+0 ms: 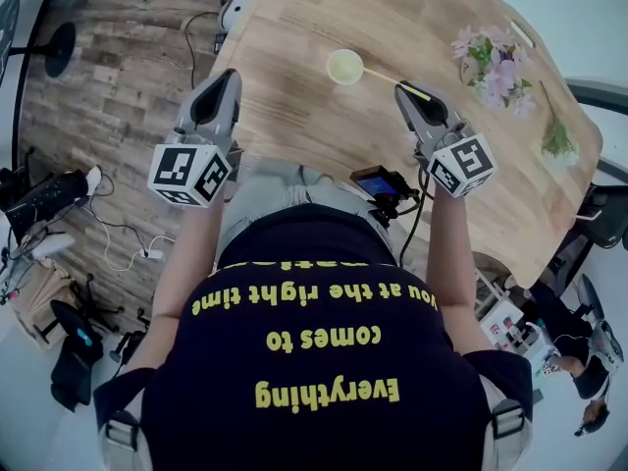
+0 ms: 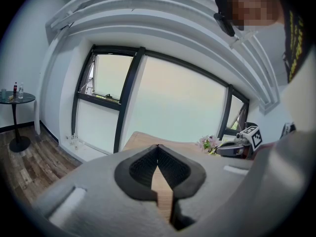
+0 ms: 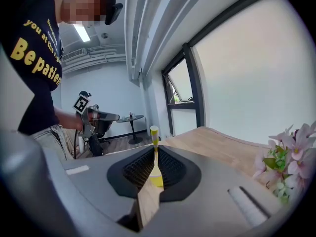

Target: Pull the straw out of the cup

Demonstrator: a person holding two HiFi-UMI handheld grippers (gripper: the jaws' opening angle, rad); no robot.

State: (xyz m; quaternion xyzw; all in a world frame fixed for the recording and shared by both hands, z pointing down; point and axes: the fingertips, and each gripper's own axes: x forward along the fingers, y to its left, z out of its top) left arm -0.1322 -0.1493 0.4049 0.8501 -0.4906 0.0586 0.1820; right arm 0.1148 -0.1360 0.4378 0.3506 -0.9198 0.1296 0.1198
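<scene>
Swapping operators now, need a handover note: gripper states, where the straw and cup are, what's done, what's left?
Left gripper: shut, empty, away from the cup.
Right gripper: shut on the straw.
Cup: upright on the table, nothing holding it.
Done: straw gripped; its far end is at the cup's rim.
Left: draw it fully clear. I cannot tell whether it is out yet.
</scene>
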